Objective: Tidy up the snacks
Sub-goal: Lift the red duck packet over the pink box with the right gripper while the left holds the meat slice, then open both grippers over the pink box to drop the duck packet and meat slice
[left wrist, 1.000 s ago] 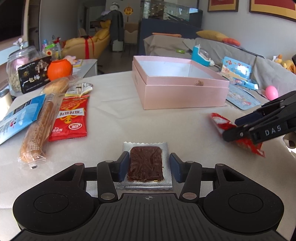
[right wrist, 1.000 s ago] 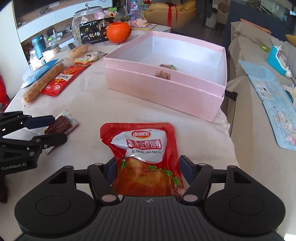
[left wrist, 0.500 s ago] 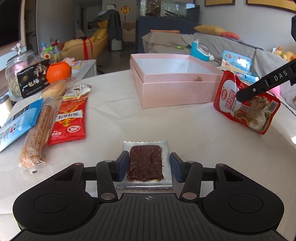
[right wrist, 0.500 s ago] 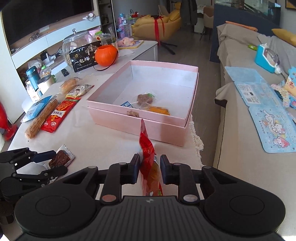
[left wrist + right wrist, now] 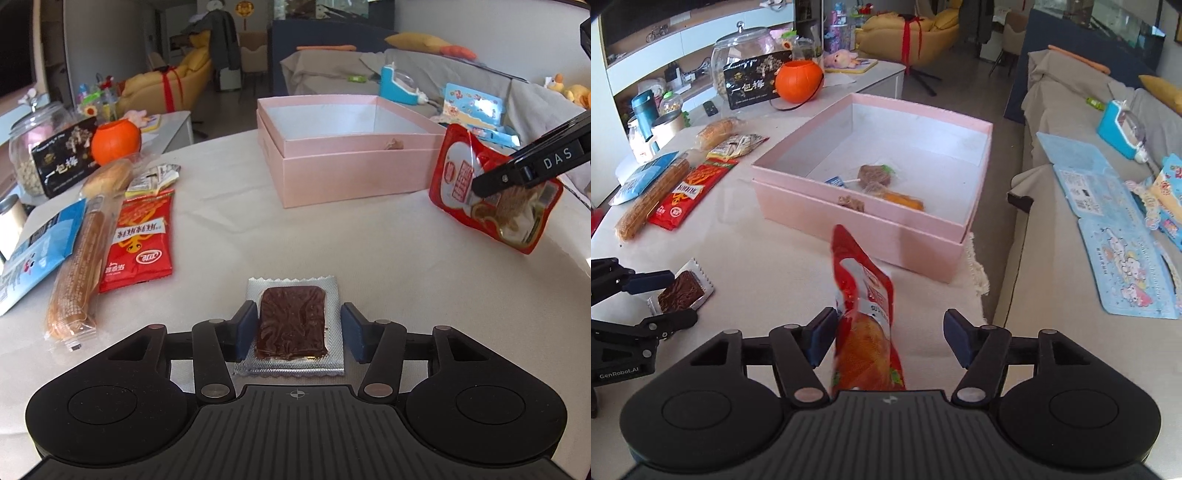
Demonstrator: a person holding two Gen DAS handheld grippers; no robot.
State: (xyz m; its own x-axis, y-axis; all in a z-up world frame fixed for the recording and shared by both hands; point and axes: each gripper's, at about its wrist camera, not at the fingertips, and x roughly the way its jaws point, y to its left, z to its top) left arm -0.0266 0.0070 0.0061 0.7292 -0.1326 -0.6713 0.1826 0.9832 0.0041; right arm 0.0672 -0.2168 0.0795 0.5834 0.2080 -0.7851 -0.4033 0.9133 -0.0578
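Note:
A brown snack bar in a silver wrapper (image 5: 293, 325) lies flat on the table between the pads of my left gripper (image 5: 299, 315), which is open and not touching it. My right gripper (image 5: 890, 323) is above the table in front of the pink box (image 5: 886, 240), its jaws opening wide. A red pouch (image 5: 866, 295) stands upright against its left pad, clear of the right pad. In the left wrist view the pouch (image 5: 495, 199) hangs beside that gripper's black finger (image 5: 517, 173). A lollipop (image 5: 873, 175) and an orange snack (image 5: 903, 199) lie in the box.
On the table's left side lie a red packet (image 5: 138, 243), a long bread stick (image 5: 81, 269), a blue packet (image 5: 33, 251), an orange pumpkin pot (image 5: 116, 142) and a glass jar (image 5: 33, 147). A sofa with blue mats (image 5: 1108, 240) runs along the right of the table.
The red pouch went from lying flat between the right pads to being pinched and lifted upright; now the right jaws have spread apart. The left gripper stayed over the brown snack.

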